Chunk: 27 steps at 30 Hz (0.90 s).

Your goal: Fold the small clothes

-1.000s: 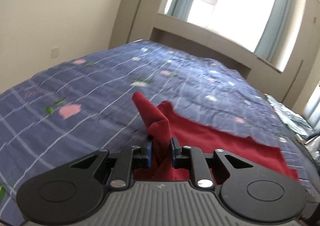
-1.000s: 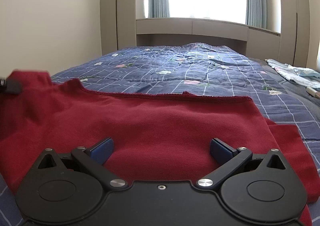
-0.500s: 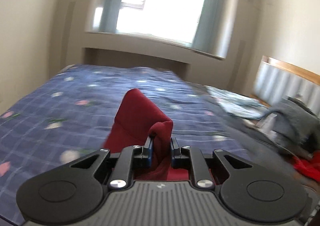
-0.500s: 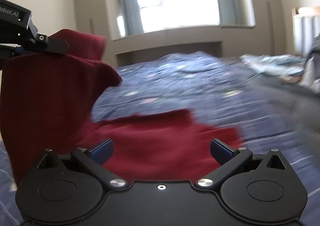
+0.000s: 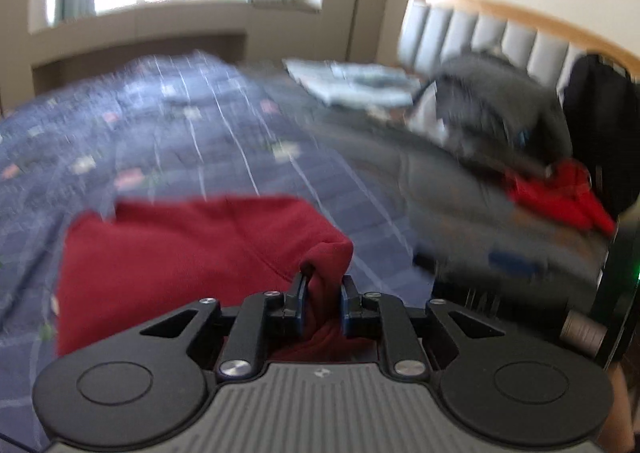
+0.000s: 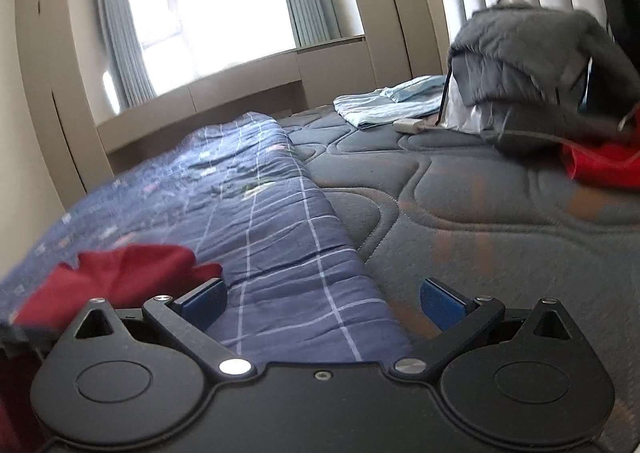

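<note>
A dark red garment (image 5: 180,249) lies on the blue checked quilt (image 5: 168,141), one side doubled over. My left gripper (image 5: 322,303) is shut on a bunched corner of it, low over the bed. In the right wrist view the same red garment (image 6: 120,273) shows at the lower left. My right gripper (image 6: 322,297) is open and empty, above the quilt's edge (image 6: 280,237), to the right of the garment.
A bare grey quilted mattress (image 6: 480,221) lies right of the quilt. A grey padded jacket (image 6: 532,65), a bright red cloth (image 6: 600,165) and folded pale blue clothes (image 6: 388,103) sit near the headboard (image 5: 500,33). A window is beyond the bed.
My left gripper has carried the held corner of the red garment across to the right and down, doubling it over. My right gripper has swung right, off the garment, staying open.
</note>
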{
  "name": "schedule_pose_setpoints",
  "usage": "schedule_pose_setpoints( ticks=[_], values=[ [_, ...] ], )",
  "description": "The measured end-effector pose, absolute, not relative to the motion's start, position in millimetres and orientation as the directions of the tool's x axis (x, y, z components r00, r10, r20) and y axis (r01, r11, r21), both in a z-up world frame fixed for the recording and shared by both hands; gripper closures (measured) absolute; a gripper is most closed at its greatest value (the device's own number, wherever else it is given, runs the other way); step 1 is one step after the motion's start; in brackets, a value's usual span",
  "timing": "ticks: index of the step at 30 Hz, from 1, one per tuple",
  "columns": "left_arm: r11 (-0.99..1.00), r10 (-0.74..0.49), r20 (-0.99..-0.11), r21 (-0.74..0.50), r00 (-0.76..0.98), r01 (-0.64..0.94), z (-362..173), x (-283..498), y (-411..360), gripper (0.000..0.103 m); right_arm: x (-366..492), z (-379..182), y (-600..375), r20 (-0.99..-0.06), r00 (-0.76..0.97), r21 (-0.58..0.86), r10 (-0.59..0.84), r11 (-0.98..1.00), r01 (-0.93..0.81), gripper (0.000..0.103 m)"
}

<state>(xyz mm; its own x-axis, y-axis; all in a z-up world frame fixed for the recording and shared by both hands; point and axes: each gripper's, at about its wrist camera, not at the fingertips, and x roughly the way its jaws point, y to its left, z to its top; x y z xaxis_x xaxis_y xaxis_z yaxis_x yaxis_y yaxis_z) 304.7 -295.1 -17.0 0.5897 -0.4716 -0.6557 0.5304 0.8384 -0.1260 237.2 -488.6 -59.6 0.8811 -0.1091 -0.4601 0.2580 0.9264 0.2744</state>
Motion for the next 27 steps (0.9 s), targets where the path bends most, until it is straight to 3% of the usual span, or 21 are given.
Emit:
schedule_pose_setpoints(
  ticks=[2,4,6,12,16,23,24,27],
  values=[
    [0.833,-0.476,-0.677,-0.143,0.562,0.534,-25,301,-293,0.08,238,-62,-491,-0.456,0.886,0.305,-0.088,0.919,0.248,0.0],
    [0.829,-0.497,-0.671,-0.18,0.55,0.53,-27,299,-288,0.064,238,-62,-492,-0.452,0.89,0.325,-0.067,0.916,0.234,0.0],
    [0.826,-0.519,-0.66,-0.223,0.543,0.518,-25,297,-280,0.029,245,-61,-493,-0.447,0.893,0.341,-0.047,0.914,0.219,0.0],
    [0.856,-0.496,-0.633,-0.242,0.594,0.457,-12,293,-251,0.005,254,-60,-490,-0.406,0.911,0.452,0.066,0.881,0.138,0.0],
    [0.916,-0.397,-0.61,-0.214,0.686,0.339,-6,299,-225,0.0,261,-59,-483,-0.361,0.917,0.548,0.172,0.834,0.059,0.0],
    [0.992,-0.094,-0.658,-0.126,0.747,0.014,-25,308,-161,0.0,272,-58,-455,-0.327,0.902,0.652,0.281,0.759,0.0,0.001],
    [0.99,-0.089,-0.667,-0.138,0.74,-0.006,-29,307,-154,0.0,274,-57,-448,-0.341,0.896,0.639,0.284,0.77,-0.001,0.005],
    [0.984,-0.102,-0.702,-0.174,0.705,-0.032,-40,302,-138,0.001,276,-51,-432,-0.394,0.882,0.567,0.258,0.824,0.012,0.029]
  ],
)
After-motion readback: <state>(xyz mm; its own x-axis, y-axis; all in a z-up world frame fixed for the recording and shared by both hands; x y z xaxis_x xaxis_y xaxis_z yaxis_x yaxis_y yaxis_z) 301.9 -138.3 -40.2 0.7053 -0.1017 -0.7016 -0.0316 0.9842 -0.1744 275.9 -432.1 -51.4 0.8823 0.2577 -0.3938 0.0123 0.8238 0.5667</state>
